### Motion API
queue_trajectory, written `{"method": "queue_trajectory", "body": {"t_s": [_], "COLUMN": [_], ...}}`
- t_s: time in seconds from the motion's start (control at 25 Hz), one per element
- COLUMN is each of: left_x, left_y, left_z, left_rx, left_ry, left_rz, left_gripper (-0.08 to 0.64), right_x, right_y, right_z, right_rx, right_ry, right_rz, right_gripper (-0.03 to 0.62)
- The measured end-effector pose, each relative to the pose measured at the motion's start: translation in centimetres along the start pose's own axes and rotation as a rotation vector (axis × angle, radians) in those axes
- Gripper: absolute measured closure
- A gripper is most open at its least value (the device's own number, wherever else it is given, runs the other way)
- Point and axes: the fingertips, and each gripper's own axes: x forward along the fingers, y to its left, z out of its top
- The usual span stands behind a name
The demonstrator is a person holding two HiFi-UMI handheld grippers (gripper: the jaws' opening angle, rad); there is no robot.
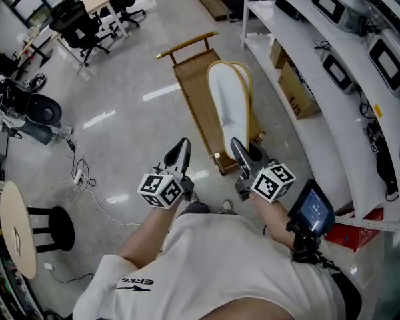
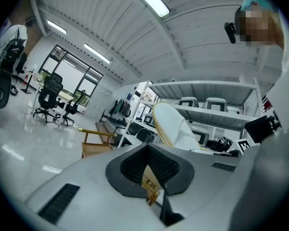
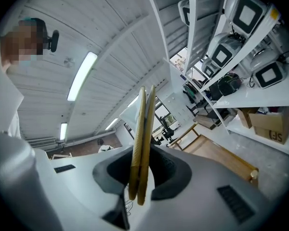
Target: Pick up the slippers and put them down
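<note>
White slippers (image 1: pixel 228 102) with tan rims stand upright above a wooden rack (image 1: pixel 190 79), their near end clamped in the right gripper (image 1: pixel 239 153), whose own view shows them edge-on. Left of them, the left gripper (image 1: pixel 180 151) has its jaws together; the print on a small tag (image 2: pixel 151 184) there is unreadable.

Yellowish tag (image 2: pixel 150 183), perhaps pinched, in left gripper (image 2: pixel 156 198)

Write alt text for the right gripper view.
The right hand-held gripper is shut on a pair of slippers, seen edge-on as two tan edges rising from its jaws. Behind are white shelves with equipment, a wooden rack on the floor and ceiling lights.
</note>
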Motion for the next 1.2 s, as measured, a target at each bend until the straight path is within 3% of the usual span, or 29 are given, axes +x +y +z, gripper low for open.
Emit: {"method": "queue_trajectory", "body": {"t_s": [0.28, 0.56, 1.2], "left_x": [-2.2, -5.5, -13.7], "left_y": [2.9, 8.5, 22.4], "left_z": [2.0, 4.5, 10.5], "left_rx": [0.002, -0.017, -0.031], "left_ry": [-0.045, -0.085, -0.131], "left_rz": [0.049, 0.087, 0.115], "left_gripper": [0.557, 0.557, 0.557], "right_x": [3.6, 8.6, 21.2], "right_y": [2.7, 6.8, 16.6], "right_z": [-1.3, -3.4, -10.2], "right_rx": [-0.011, -0.027, -0.025], "right_ry": [0.037, 0.044, 0.066], "right_rz": [0.069, 0.11, 0.117], "right_gripper": [0.522, 0.522, 0.522]}}
